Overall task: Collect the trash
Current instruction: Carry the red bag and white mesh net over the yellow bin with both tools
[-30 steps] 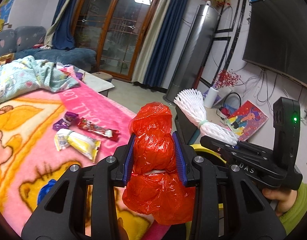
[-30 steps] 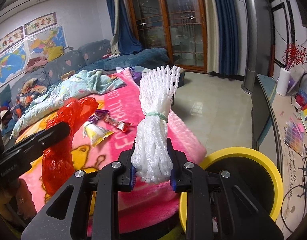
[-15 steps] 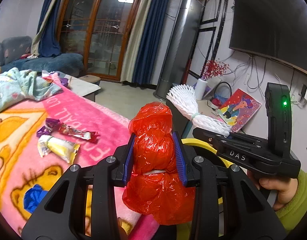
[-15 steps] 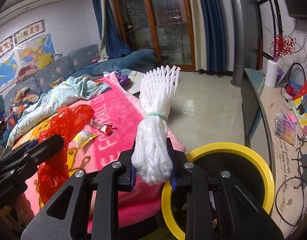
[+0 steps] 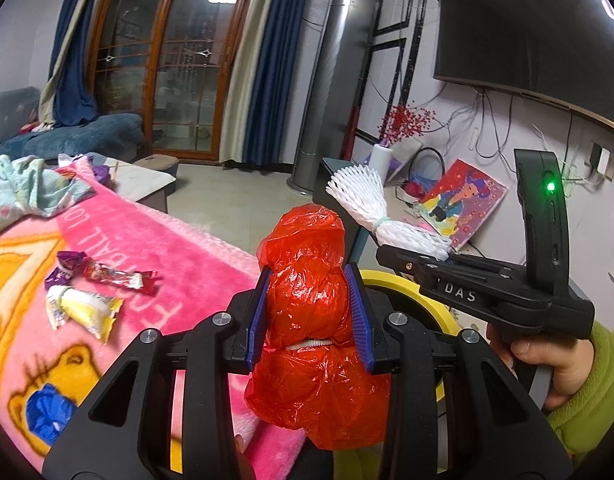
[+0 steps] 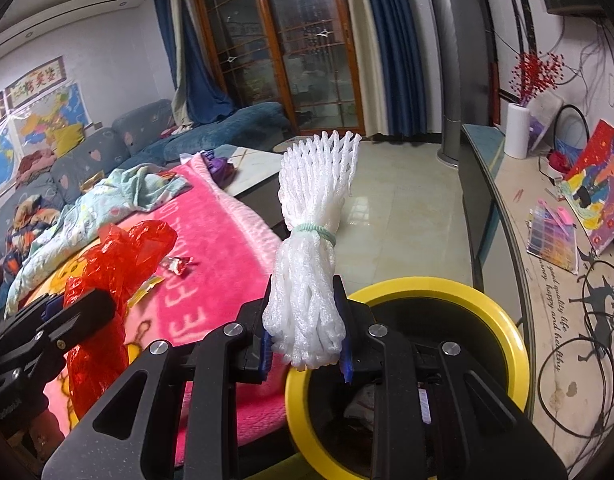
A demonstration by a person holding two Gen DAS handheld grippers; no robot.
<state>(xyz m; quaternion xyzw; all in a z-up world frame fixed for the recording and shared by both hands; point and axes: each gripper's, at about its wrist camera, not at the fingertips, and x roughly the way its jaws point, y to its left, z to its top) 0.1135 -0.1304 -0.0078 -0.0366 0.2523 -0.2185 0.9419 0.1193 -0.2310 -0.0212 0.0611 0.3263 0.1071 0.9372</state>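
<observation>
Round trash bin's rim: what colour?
Yellow rim, black inside; clearest in the right wrist view.

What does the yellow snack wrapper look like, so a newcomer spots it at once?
Start at the pink blanket left of the left gripper. Three wrappers lie clustered there; the yellow wrapper is the nearest and plumpest, pale yellow with white crimped ends. The red wrapper and purple wrapper beside it are darker and slimmer.

In the left wrist view the red plastic bag (image 5: 311, 320) and the gripper (image 5: 309, 312) frame cover most of the yellow-rimmed bin (image 5: 391, 280); only an arc of its rim shows. In the right wrist view the bin's near rim (image 6: 503, 328) lies behind the gripper (image 6: 305, 320), and its contents are too dark to tell. The print on the wrappers (image 5: 107, 276) is unreadable. The blue scrap (image 5: 47, 412) is half hidden.
</observation>
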